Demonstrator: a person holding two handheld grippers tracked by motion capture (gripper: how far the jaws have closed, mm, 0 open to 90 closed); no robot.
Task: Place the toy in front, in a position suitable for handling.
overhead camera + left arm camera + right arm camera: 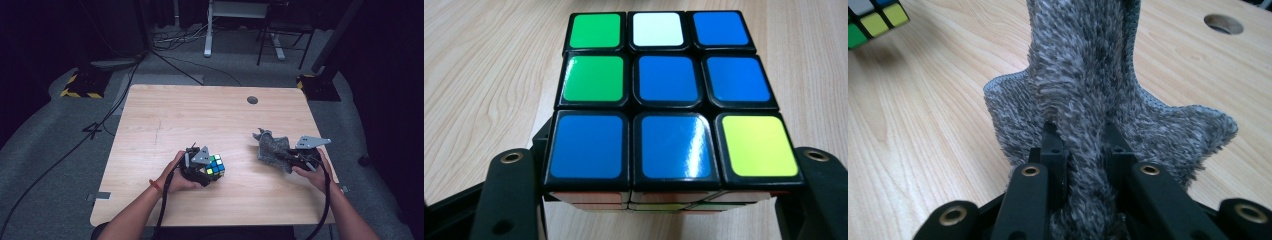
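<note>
Gripping a black-framed puzzle cube (pixel 666 100) with blue, green, white and yellow stickers, the left gripper (pixel 202 167) clamps its sides. Right of the cube, the right gripper (pixel 300 159) pinches a fuzzy grey cloth (pixel 1088 100) above the wooden table (pixel 200 115).

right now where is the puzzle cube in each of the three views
High view: the puzzle cube sits low and left of centre, between the left gripper's jaws.
Left gripper view: the cube takes up the middle, a jaw at each lower side.
Right gripper view: only its corner at top left, beyond the grey cloth.
Shared landmark: the wooden table.
</note>
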